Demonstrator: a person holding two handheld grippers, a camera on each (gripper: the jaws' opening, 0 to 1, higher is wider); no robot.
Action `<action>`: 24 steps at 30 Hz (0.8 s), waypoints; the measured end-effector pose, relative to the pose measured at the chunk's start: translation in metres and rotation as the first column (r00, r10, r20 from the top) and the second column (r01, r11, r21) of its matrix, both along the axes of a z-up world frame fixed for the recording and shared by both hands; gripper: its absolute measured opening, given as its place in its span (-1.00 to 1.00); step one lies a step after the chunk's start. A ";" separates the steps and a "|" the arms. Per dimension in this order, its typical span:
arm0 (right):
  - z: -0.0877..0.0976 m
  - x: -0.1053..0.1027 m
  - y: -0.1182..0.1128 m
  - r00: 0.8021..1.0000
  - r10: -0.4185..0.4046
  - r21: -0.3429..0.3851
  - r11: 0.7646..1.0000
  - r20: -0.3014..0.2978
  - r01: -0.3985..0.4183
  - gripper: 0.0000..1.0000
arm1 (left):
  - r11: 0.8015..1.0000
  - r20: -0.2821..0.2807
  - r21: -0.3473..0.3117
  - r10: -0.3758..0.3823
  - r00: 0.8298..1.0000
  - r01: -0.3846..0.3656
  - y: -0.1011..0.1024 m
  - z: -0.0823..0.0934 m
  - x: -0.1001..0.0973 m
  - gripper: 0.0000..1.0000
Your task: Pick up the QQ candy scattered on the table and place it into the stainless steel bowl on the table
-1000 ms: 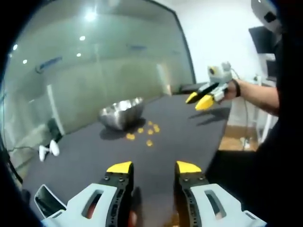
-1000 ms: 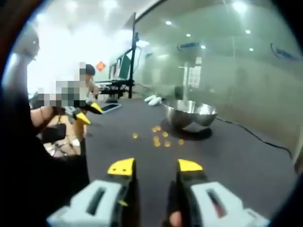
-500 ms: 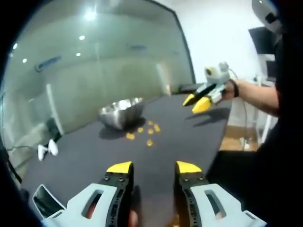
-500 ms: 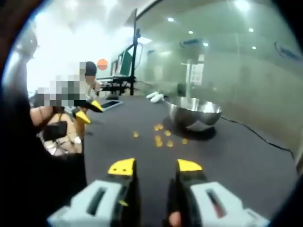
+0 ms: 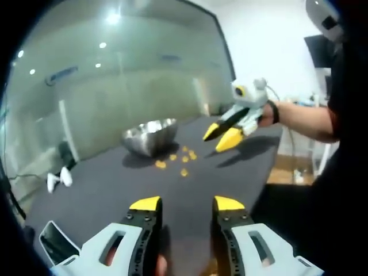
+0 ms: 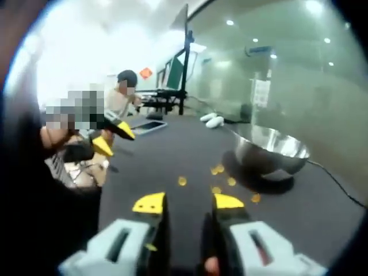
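Left gripper [image 5: 186, 203] held above the near part of the dark table [image 5: 103, 195], jaws apart, nothing between them. Right gripper [image 6: 188, 202] also with jaws apart and empty, hanging in the air near the candies [image 6: 182, 181]. Candies scattered on the table just beside the steel bowl [image 5: 148, 137], on its near side. White objects [image 5: 58, 180] well apart from the bowl, at the table edge. Phone [image 6: 149, 124] lying flat far from the bowl.
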State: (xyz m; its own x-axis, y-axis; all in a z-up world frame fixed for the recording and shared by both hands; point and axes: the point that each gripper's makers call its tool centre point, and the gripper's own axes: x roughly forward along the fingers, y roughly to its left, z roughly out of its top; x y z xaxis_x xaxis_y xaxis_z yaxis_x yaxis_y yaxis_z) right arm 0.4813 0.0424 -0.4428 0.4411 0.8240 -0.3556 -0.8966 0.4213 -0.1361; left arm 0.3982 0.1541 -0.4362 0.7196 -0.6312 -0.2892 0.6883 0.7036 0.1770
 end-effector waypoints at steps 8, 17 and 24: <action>-0.008 0.004 0.039 0.993 0.083 0.079 0.994 -0.084 -0.077 -0.43 | 1.000 -0.007 0.022 0.019 1.000 -0.019 0.009 -0.005 -0.005 -0.27; -0.026 0.013 0.058 0.992 0.092 0.032 0.995 -0.088 -0.089 -0.48 | 0.999 -0.003 0.022 0.037 0.999 -0.037 0.016 -0.002 -0.005 -0.27; -0.033 0.018 0.064 0.989 0.103 0.027 0.995 -0.105 -0.101 -0.49 | 0.999 0.001 0.035 0.042 0.999 -0.042 0.020 0.000 -0.007 -0.27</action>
State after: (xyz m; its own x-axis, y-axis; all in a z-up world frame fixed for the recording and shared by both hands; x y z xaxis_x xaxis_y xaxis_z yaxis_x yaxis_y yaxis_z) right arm 0.4992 0.1064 -0.4758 0.3156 0.8706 -0.3775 -0.9438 0.3290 -0.0302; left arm 0.3914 0.1743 -0.4367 0.7453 -0.5901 -0.3103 0.6582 0.7252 0.2020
